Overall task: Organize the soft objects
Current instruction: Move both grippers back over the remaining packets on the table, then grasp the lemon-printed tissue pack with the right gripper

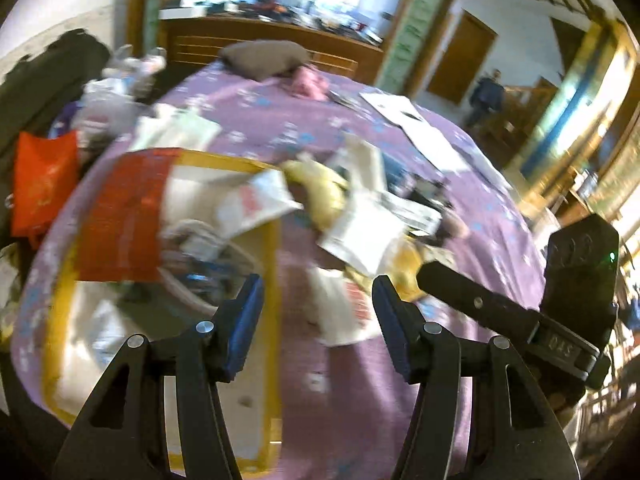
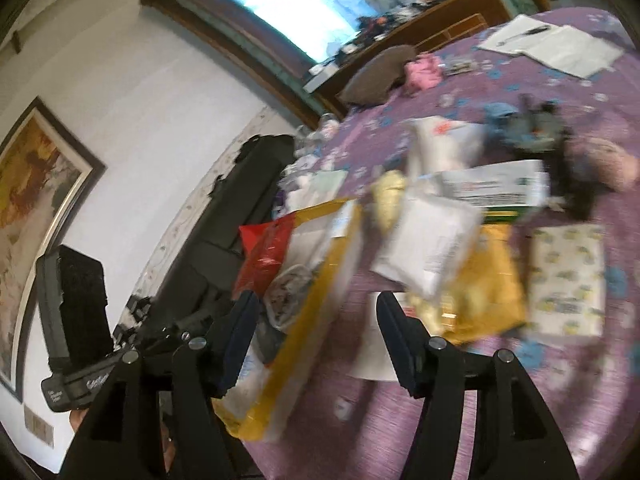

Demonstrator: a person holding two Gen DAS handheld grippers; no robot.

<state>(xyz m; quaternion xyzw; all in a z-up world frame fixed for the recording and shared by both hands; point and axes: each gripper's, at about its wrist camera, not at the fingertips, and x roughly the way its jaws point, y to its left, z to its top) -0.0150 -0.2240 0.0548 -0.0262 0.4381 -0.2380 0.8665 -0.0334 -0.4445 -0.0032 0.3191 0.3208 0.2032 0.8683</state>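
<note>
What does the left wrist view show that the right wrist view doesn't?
Left wrist only: an orange bag beside the bed and a person at the far doorway. Right wrist only: a framed painting on the wall and a yellow-patterned pack. Both share the purple bedspread, the yellow-rimmed box, the brown pillow, and open, empty jaws.

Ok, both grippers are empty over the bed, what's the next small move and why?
Probably bring the open right gripper down onto the white soft packet atop the pile. Nothing sits between its fingers, and that packet lies nearest, beside the yellow-rimmed bag already holding items.
</note>
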